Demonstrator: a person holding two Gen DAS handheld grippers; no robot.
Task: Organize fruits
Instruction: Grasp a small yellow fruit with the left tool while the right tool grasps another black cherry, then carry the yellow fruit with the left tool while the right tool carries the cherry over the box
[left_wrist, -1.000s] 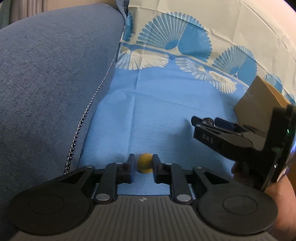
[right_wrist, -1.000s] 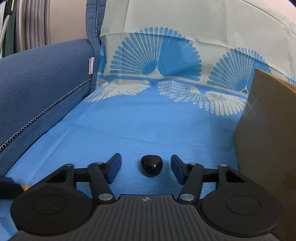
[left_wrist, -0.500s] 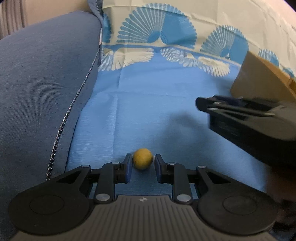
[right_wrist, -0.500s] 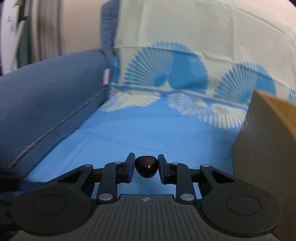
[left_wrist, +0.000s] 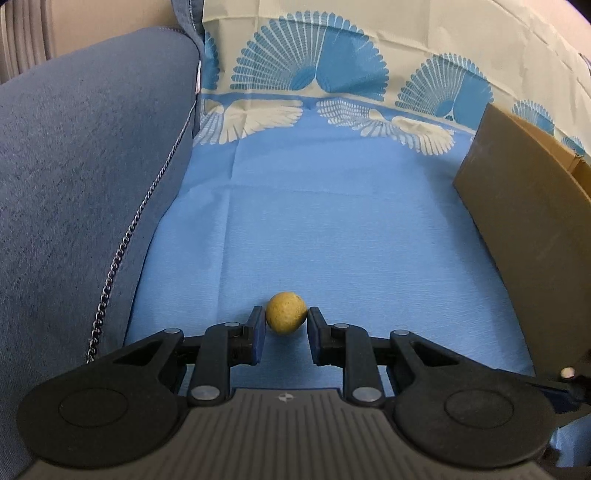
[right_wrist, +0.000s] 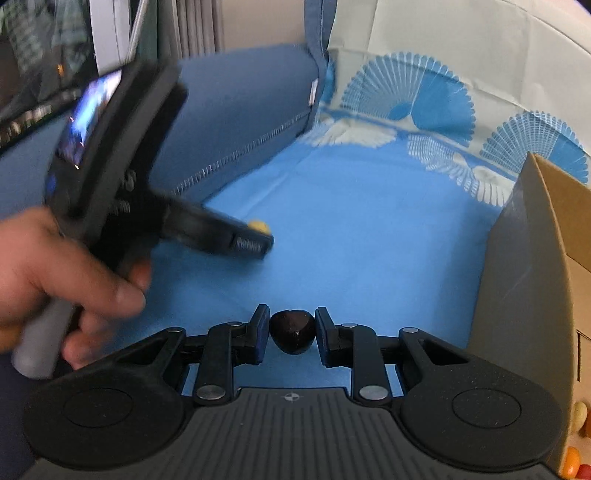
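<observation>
Blue fan-patterned cloth (left_wrist: 332, 229) — creased, blue sofa cushion (left_wrist: 85, 177) at left, chain (left_wrist: 122, 254) along its seam

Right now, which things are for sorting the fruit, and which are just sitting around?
For the job:
- yellow fruit, gripped in the left tongs
- dark fruit, gripped in the right tongs
- cardboard box, probably where fruit goes

Just there:
- blue patterned cloth
- blue sofa cushion
- metal chain
</observation>
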